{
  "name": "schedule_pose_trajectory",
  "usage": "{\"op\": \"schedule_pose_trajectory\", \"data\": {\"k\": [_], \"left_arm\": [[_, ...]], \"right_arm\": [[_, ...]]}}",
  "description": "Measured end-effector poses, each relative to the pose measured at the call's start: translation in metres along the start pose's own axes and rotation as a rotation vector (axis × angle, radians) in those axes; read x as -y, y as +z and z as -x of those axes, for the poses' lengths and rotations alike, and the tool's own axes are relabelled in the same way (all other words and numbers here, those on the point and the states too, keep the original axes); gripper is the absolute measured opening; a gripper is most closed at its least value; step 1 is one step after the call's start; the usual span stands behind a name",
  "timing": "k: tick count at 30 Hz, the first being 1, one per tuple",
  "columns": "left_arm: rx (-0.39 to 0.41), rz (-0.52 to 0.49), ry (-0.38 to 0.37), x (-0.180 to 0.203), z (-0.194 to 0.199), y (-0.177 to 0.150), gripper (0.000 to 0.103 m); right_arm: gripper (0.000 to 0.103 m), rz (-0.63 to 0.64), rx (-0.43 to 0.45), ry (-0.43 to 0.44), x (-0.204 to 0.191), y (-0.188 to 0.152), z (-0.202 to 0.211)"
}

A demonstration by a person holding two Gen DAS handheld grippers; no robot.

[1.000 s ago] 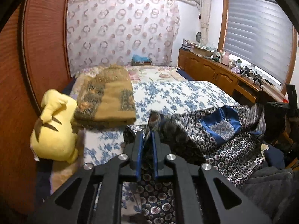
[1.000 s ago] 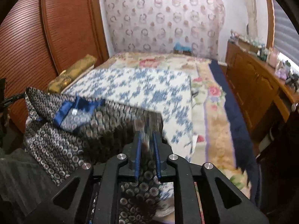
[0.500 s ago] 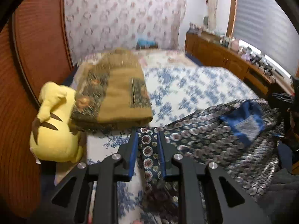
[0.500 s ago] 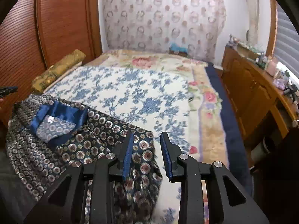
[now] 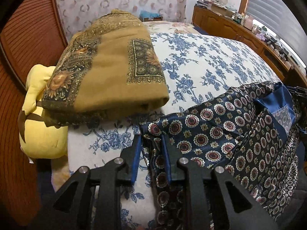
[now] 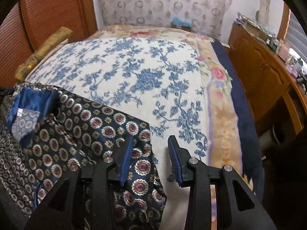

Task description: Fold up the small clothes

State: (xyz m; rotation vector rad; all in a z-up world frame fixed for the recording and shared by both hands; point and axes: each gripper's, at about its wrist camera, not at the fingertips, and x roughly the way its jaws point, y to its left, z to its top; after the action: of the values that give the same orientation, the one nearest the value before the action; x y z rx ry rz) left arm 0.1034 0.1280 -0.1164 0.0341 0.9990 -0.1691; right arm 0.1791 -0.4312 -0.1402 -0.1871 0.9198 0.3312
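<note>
The garment is spread on the bed. Left tongs and right tongs are parted, one edge between each.

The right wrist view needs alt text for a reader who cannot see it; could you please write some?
The right gripper is open over the corner of a navy medallion-print garment spread on a blue-floral bedspread. A wooden wardrobe stands to the left and a wooden dresser to the right.
</note>
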Motion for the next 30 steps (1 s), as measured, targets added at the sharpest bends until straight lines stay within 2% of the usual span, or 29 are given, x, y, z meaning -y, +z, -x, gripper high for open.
{"op": "schedule_pose_trajectory", "data": {"k": [4,15,21,27,30], "left_arm": [[0.008,0.013,-0.009,-0.003,-0.001,0.000,0.022],[-0.001,0.043,-0.041,-0.010,-0.002,0.004,0.024],[-0.001,0.044,-0.062,-0.012,-0.003,0.007,0.024],[-0.018,0.017,-0.085,-0.007,-0.008,0.014,0.024],[-0.032,-0.005,-0.094,-0.005,-0.011,0.020,0.024]], "right_arm": [[0.038,-0.006,-0.005,-0.003,0.001,-0.002,-0.001],[0.039,-0.034,0.019,0.101,0.005,0.008,0.000],[0.039,-0.024,0.029,0.103,0.001,0.011,0.004],[0.039,-0.005,-0.040,0.074,0.000,0.010,-0.010],[0.039,-0.021,-0.046,0.101,0.002,0.010,-0.011]]}}
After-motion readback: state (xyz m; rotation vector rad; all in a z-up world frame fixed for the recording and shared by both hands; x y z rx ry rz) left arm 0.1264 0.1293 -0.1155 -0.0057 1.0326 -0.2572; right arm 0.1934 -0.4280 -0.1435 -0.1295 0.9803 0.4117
